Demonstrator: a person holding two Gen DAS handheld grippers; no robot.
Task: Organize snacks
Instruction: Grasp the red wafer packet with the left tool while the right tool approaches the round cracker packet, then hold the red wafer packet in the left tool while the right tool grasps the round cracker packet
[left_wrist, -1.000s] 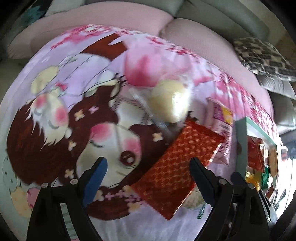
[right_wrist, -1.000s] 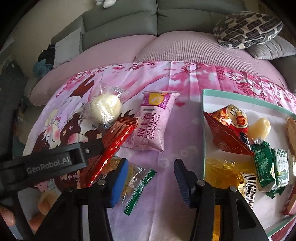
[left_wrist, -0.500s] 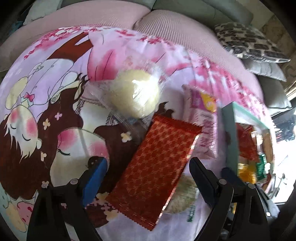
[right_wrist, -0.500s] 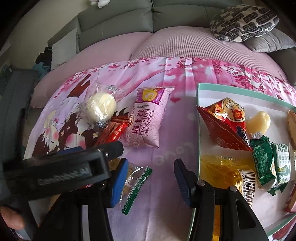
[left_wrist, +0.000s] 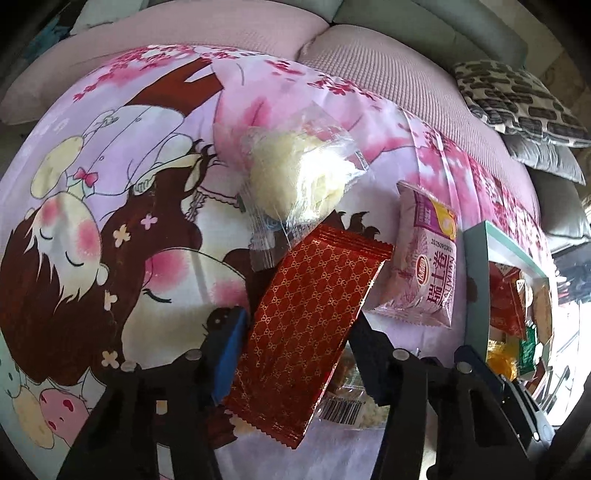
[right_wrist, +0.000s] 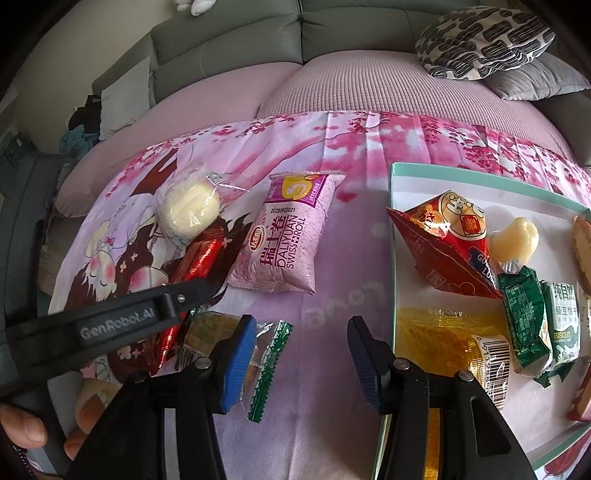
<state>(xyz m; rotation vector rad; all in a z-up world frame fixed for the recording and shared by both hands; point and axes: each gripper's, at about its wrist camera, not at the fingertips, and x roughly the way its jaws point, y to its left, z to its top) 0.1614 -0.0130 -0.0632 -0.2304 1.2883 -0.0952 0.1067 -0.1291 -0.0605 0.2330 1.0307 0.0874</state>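
One red packet (left_wrist: 310, 328), long axis slanting upper-right, left tool (left_wrist: 295, 354) closing

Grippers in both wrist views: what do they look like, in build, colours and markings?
Both are black plastic two-finger tools with small silver screw heads on the finger arms. The left gripper has a bright blue pad on one finger and a darker navy ribbed one opposite; the right gripper matches. White "GenRobot.AI" lettering runs along the left tool's black body. No cables or sleeves show.

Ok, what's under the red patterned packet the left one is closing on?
Under the red patterned packet lies a clear-wrapped snack, with only its barcode edge showing; the rest is covered. The left hand-held gripper is closing around the packet.
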